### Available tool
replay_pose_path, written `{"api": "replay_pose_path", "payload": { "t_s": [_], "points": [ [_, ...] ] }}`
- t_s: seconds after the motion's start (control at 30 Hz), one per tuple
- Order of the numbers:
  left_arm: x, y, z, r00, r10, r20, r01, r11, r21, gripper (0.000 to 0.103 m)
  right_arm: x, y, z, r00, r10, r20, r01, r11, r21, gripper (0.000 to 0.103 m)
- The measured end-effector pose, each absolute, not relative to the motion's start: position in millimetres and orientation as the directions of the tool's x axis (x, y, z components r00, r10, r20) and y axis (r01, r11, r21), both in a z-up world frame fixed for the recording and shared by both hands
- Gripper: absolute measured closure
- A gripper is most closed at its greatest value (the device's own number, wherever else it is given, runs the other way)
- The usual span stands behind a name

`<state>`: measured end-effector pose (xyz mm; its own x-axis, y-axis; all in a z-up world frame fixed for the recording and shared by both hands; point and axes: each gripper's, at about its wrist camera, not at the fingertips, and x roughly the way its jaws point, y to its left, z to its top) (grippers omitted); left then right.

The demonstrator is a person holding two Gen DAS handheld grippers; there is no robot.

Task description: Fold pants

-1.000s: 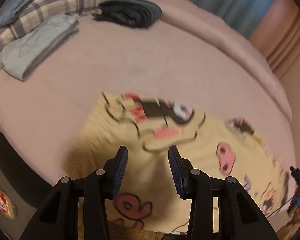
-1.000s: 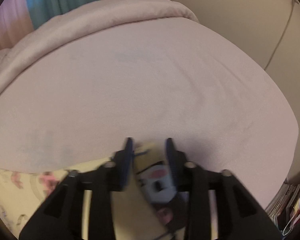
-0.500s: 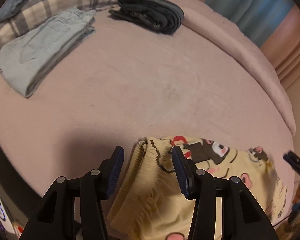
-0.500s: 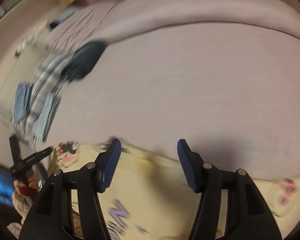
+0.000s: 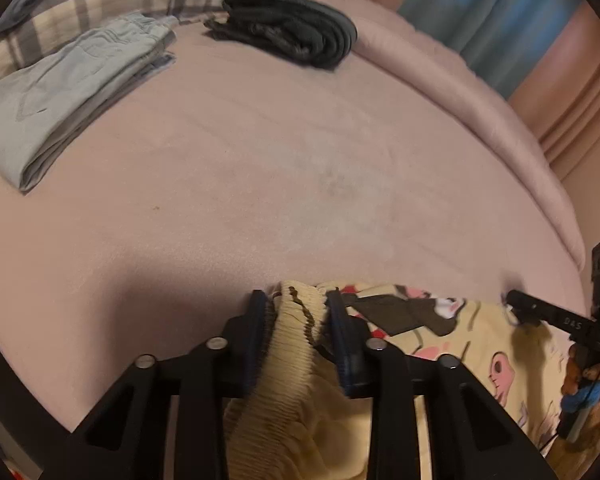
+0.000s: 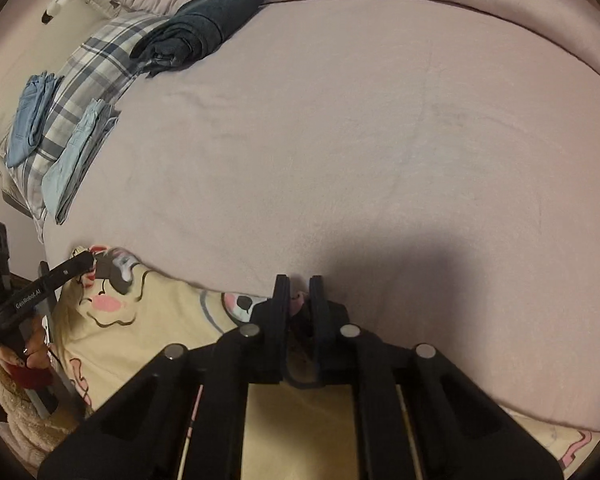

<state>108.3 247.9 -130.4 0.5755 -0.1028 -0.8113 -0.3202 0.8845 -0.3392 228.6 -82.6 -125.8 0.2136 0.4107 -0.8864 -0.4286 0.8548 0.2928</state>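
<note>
Yellow cartoon-print pants (image 5: 440, 344) lay along near edge of pink bed (image 5: 300, 184). Left gripper (image 5: 296, 312) closing on bunched elastic waistband; right gripper (image 6: 299, 296) closing, nearly shut, pinching far edge. Risk: thin pinch slipping mid-fold.

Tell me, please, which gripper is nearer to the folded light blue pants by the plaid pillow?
Left. The left gripper, closing on the yellow pants' waistband, is nearer the light blue pants; the right gripper grips further along.
</note>
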Motion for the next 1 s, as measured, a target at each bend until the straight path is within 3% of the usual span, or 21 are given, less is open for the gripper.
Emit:
{"api": "replay_pose_path", "payload": {
  "t_s": [0.2, 0.53, 0.6, 0.67, 0.7, 0.87, 1.0],
  "points": [
    [97, 249, -107, 0.633, -0.098, -0.768, -0.295, 0.886, -0.357, 0.077, 236, -98, -104, 0.322, 0.457, -0.829, -0.367, 0.867, 0.336, 0.097],
    [109, 252, -133, 0.564, -0.088, -0.821, -0.319, 0.894, -0.315, 0.075, 251, -83, -145, 0.309, 0.421, -0.853, -0.332, 0.888, 0.318, 0.098],
    [111, 253, -129, 0.554, -0.092, -0.827, -0.32, 0.894, -0.314, 0.074, 253, -81, -144, 0.322, 0.413, -0.852, -0.34, 0.89, 0.303, 0.103],
    [108, 256, -123, 0.547, -0.094, -0.832, -0.341, 0.882, -0.324, 0.074, 254, -83, -138, 0.386, 0.336, -0.859, -0.327, 0.921, 0.213, 0.103],
    [106, 258, -118, 0.55, -0.091, -0.83, -0.353, 0.876, -0.329, 0.074, 255, -87, -134, 0.401, 0.316, -0.86, -0.309, 0.93, 0.198, 0.093],
    [90, 256, -85, 0.601, 0.01, -0.8, -0.381, 0.883, -0.275, 0.074, 247, -117, -101, 0.423, 0.379, -0.823, -0.279, 0.919, 0.28, 0.094],
    [81, 233, -77, 0.637, -0.12, -0.762, -0.268, 0.892, -0.365, 0.074, 222, -125, -86, 0.398, 0.461, -0.793, -0.322, 0.88, 0.35, 0.094]
  ]
}}
